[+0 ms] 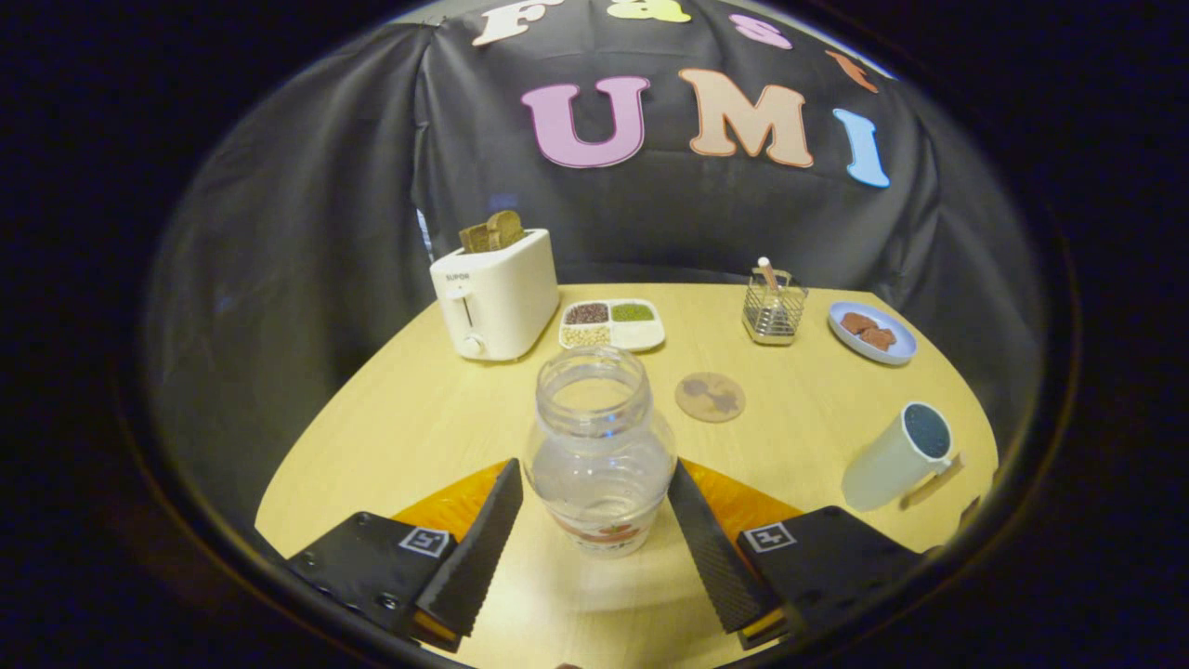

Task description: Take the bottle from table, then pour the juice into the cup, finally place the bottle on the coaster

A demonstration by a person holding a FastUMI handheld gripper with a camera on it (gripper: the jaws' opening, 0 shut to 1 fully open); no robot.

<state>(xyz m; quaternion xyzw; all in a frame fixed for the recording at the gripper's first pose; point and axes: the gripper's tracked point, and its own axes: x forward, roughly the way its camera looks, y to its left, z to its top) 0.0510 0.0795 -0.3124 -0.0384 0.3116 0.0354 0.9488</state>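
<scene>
You've got a clear bottle (600, 451), no cap, upright on the table btwn the fingers. Round coaster (710, 397) lies flat just beyond it, to the right. Pale cup (897, 457) w/ handle stands further right, well apart.

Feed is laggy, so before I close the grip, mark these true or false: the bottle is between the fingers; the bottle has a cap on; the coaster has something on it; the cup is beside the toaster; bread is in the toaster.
1. The bottle stands between the fingers of the gripper. True; whether the fingers touch it, I cannot tell.
2. The bottle has a cap on. False: its mouth is open.
3. The coaster has something on it. False: it lies bare beyond the bottle.
4. The cup is beside the toaster. False: it is across the table from it.
5. Bread is in the toaster. True.
</scene>
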